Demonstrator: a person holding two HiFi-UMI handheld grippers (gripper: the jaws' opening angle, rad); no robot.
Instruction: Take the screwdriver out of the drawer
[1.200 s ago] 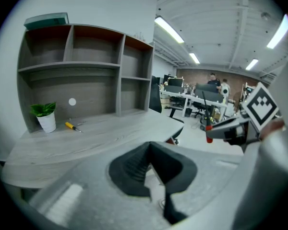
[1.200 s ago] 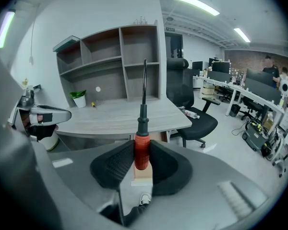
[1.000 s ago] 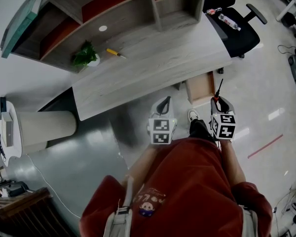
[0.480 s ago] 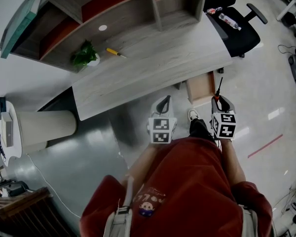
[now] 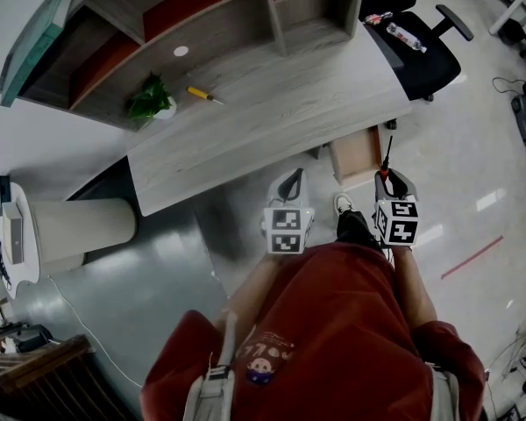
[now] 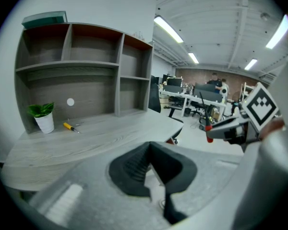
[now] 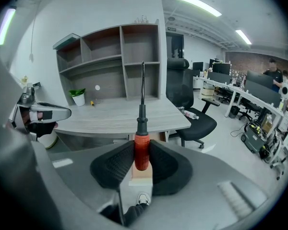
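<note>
The right hand-held gripper (image 7: pixel 142 146) is clenched on the red handle of the screwdriver (image 7: pixel 141 155), whose black shaft points upward at frame centre. It is out of the open drawer (image 5: pixel 355 154) under the desk (image 5: pixel 272 117). The left hand-held gripper (image 5: pixel 290 182), at lower centre, is closed on nothing.

The wooden desk (image 5: pixel 272 103) carries a potted plant (image 5: pixel 151 99) and yellow screwdriver (image 5: pixel 202 94).
</note>
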